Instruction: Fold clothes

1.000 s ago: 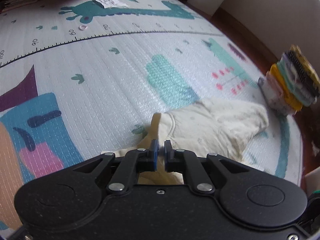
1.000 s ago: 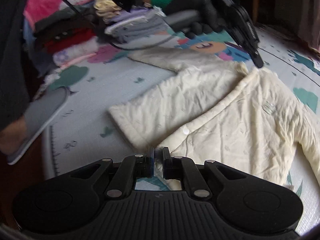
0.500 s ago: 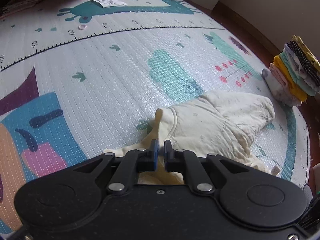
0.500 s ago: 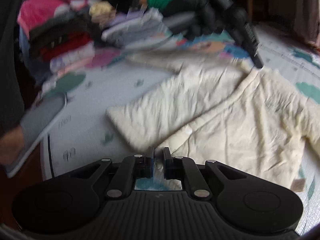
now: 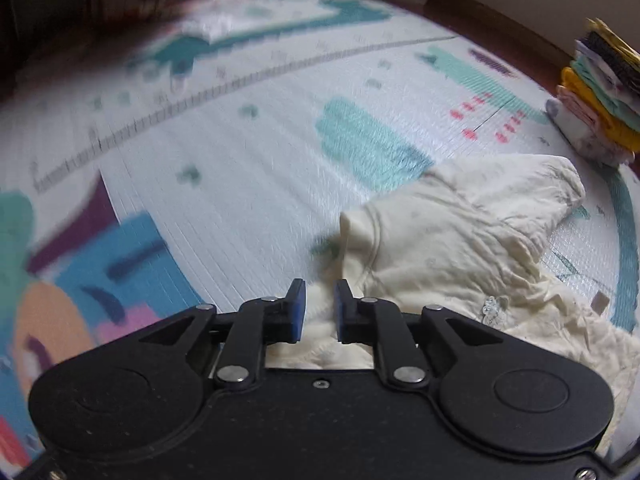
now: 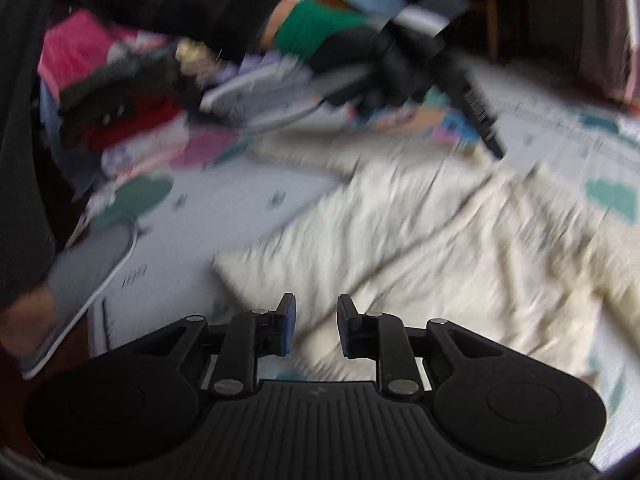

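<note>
Both tools are released: my left tool [image 5: 319, 306] hangs with its jaws parted over the collar edge of the cream jacket [image 5: 460, 240], gripping nothing, and my right tool [image 6: 316, 330] gapes above the jacket's hem. That jacket lies spread on the play mat [image 5: 248, 152]. A stack of folded clothes [image 5: 600, 96] sits at the mat's far right edge.

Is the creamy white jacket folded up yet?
Not yet. The cream jacket lies spread on the play mat, its front open and a sleeve sticking out.
</note>
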Demonstrator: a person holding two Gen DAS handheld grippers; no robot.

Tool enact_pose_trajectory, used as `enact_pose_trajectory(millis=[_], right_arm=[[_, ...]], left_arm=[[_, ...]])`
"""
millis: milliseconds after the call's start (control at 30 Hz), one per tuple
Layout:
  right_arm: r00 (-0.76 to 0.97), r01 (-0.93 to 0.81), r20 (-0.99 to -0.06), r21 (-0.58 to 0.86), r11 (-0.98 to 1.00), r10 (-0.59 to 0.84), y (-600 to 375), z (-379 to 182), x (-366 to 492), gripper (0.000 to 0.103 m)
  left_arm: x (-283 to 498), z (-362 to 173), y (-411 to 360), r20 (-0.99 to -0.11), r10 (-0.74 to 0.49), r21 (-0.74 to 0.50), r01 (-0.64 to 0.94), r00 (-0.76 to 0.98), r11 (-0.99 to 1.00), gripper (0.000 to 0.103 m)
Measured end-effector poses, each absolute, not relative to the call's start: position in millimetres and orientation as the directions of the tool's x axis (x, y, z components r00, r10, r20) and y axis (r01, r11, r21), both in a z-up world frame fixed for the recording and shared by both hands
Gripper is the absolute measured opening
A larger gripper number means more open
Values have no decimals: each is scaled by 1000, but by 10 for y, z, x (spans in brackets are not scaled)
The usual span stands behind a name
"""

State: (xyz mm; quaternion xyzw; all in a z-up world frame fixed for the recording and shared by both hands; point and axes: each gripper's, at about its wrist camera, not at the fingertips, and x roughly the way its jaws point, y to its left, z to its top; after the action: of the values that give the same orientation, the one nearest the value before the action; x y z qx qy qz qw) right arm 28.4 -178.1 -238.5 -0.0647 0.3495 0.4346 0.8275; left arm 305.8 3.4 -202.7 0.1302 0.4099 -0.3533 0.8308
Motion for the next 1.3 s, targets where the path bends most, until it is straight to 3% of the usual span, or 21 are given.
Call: enact_pose_trajectory(millis=[100,233,300,367,433,533,633,733,833,1000,1300], right_arm=[[414,-724,-641,199,661,646,-1785,-2442,443,25],[302,-717,-751,227,659,587,-1683,-2788,572,27],[311,-711,-733,243,660,605,-1734,-2791,532,28],[307,-689,-733,269,673,607,-1765,-2752,534,28],[316,-691,-714,278,667,625,-1817,-2680,495,26],[470,-659,-686,146,738,555,-1966,-2571,436,27],[638,-510,-663,18,860,392,-2269,-2546,480,36],[532,-447,-778,77,891,334,-2492,-2815,538,33],[527,-437,-776,103,894,347,-2564,-2806,431,33],[520,-331,-771,215,919,368,-2726,-2768,606,33],[514,-123,-757,401,908,404,-3018,-2699,921,33]], left_arm=[[2882,-2040,-133,-759,-534,-97,748,371,657,11],[2641,-2445,-388,-824,-487,-62,807,291,587,24],[2515,-2487,-429,-814,-478,20,839,329,544,25],[2461,-2339,-386,-786,-520,-6,838,333,546,25],[2407,-2244,-284,-755,-570,-75,821,324,566,34],[2268,-2237,-124,-750,-569,-82,806,337,587,38],[2091,-2284,-35,-745,-580,-103,802,330,589,39],[1885,-2410,-54,-753,-591,-119,823,290,555,40],[1651,-2560,-139,-778,-573,-63,873,260,483,40],[1638,-2473,-225,-803,-579,-130,905,144,405,40],[1895,-2284,-539,-721,-651,-109,889,238,445,40]])
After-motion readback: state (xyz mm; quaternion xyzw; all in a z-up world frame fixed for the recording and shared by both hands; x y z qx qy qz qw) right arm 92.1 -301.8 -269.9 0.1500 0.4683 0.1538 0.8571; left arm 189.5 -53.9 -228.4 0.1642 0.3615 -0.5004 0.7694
